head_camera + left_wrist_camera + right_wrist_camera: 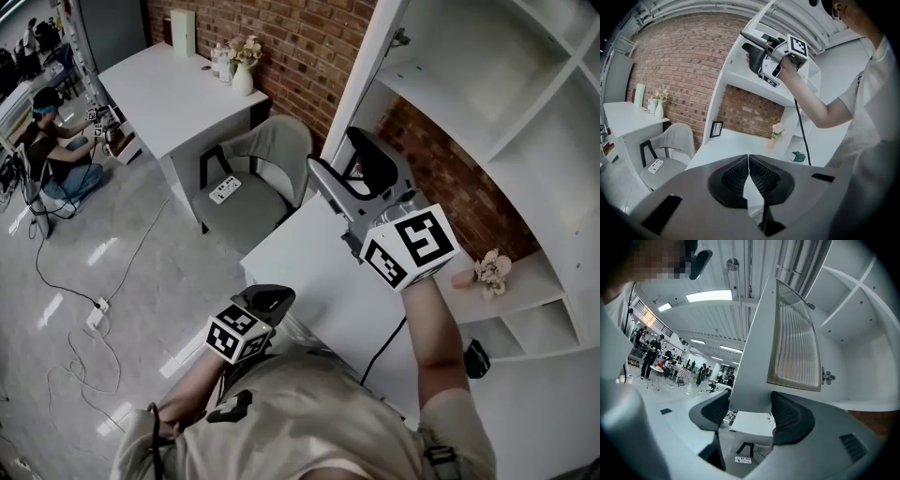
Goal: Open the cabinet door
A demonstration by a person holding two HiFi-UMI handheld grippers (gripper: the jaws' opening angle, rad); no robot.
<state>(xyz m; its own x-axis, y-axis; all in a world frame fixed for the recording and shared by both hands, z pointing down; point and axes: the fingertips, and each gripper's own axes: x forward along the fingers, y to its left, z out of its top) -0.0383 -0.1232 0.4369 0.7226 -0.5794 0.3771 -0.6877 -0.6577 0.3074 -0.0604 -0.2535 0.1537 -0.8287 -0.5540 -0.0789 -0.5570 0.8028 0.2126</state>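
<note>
The door (792, 343) is stood open from the cabinet (450, 89), and its lower edge is pinched between the jaws of the raised right gripper (750, 404). The left gripper (749, 161) is held low, jaws pressed together on nothing.

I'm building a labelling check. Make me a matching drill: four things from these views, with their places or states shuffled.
1 left gripper
2 cabinet door
3 power strip
4 flower vase

A on the grey chair
B jaws together, nothing held
C on the side desk
D between the jaws of the right gripper

Pairs: 1-B, 2-D, 3-A, 4-C
</note>
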